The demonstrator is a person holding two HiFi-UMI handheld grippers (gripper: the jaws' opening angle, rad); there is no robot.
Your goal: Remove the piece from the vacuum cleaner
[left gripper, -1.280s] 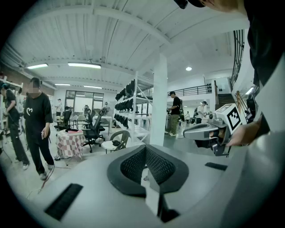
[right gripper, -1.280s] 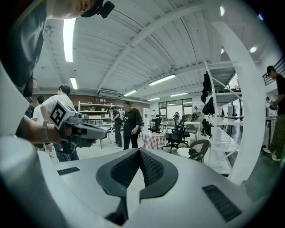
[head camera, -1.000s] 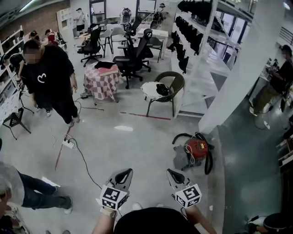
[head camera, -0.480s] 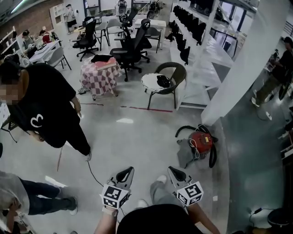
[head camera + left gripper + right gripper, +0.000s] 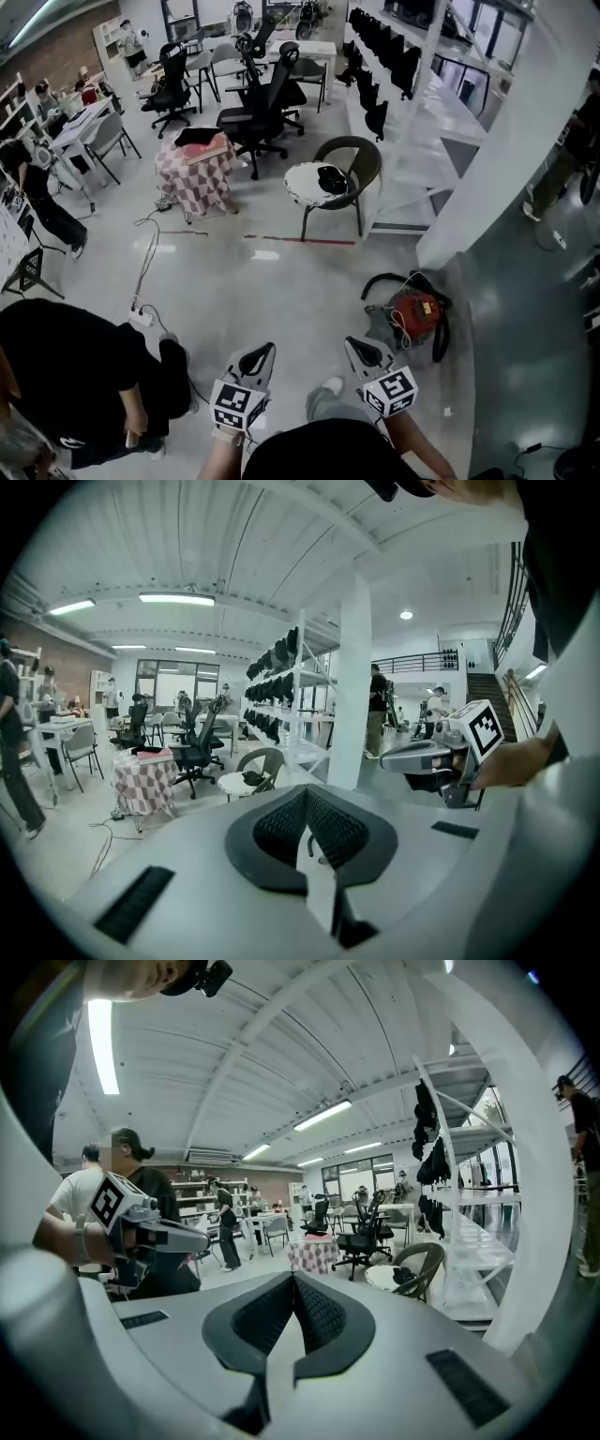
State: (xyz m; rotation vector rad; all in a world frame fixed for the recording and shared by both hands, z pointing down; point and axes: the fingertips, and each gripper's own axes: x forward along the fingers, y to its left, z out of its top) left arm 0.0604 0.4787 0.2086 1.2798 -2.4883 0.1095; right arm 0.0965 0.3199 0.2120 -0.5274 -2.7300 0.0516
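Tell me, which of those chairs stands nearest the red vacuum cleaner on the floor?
The dark round-backed armchair with a white seat, just beyond the red vacuum cleaner. The black wheeled office chairs all stand farther back in the room.

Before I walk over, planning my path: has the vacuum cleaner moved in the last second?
No. The vacuum cleaner still lies by the foot of the white column.

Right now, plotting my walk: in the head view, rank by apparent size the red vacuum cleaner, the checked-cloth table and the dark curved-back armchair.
Largest: dark curved-back armchair.
Then: red vacuum cleaner with hose and checked-cloth table look alike; the vacuum is nearer, so unranked.
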